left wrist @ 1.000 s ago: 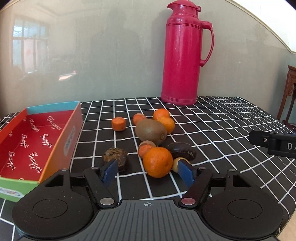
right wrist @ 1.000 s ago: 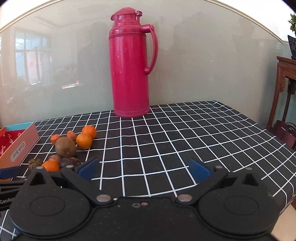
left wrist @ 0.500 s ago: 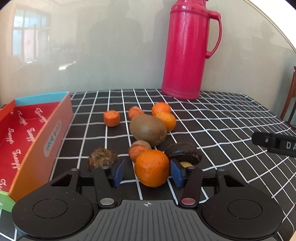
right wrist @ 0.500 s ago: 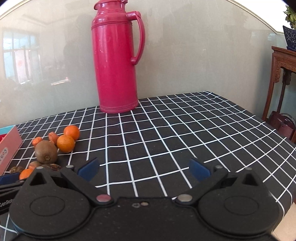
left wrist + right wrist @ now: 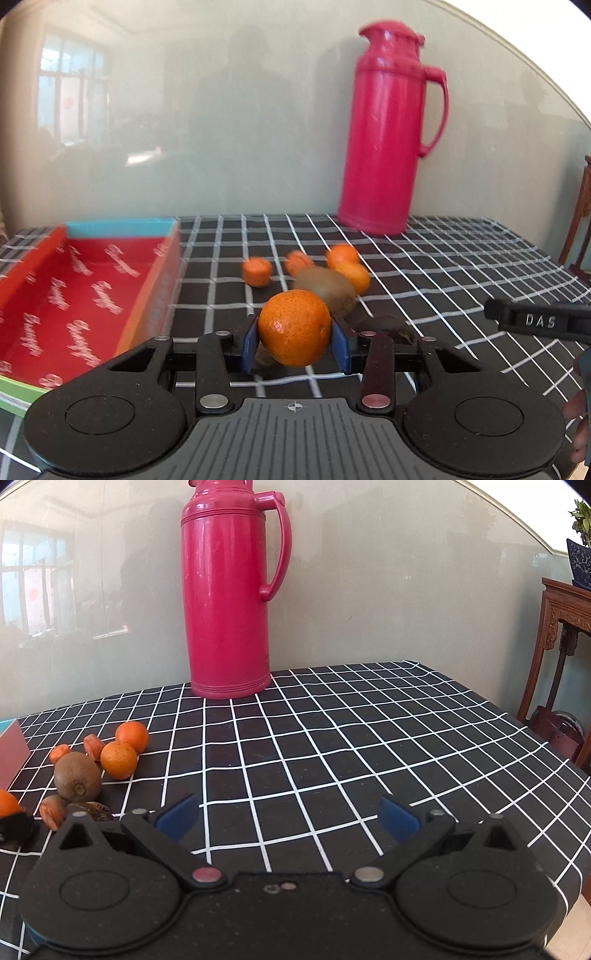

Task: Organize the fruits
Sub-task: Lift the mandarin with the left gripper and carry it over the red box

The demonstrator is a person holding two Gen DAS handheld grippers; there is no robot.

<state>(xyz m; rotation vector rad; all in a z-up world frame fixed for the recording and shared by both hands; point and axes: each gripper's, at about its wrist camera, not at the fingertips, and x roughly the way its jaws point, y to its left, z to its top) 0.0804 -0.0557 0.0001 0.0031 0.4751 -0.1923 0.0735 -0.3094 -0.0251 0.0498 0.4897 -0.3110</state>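
Just right of the red box [image 5: 85, 295], at its near corner: the left tool [image 5: 294, 341] has the big orange [image 5: 294, 326] between its blue pads, one pad on each flank at the widest girth. Its jaws have just been closing, and the fruit now sits pinched, apparently clear of the checked tabletop [image 5: 443, 266]. Judged a light, firm, round load; the pebbled rind gives some bite, but a ball can roll out if the pads sit off its middle, and too hard a squeeze would bruise it. The hold across the middle looks sound. Further right of the box lie the leftovers: a kiwi [image 5: 325, 290], small orange fruits [image 5: 256, 271] and dark wrinkled ones [image 5: 384, 326], bunched and touching. The kiwi is probably softer and fuzzy, best taken across its short axis; the dark ones look brittle-skinned. The box itself looks empty in the part shown. Well right of it, the right tool [image 5: 288, 818] stands wide over bare tabletop, nothing between its pads. A red flask [image 5: 231, 590] stands far back, to the right of the box.
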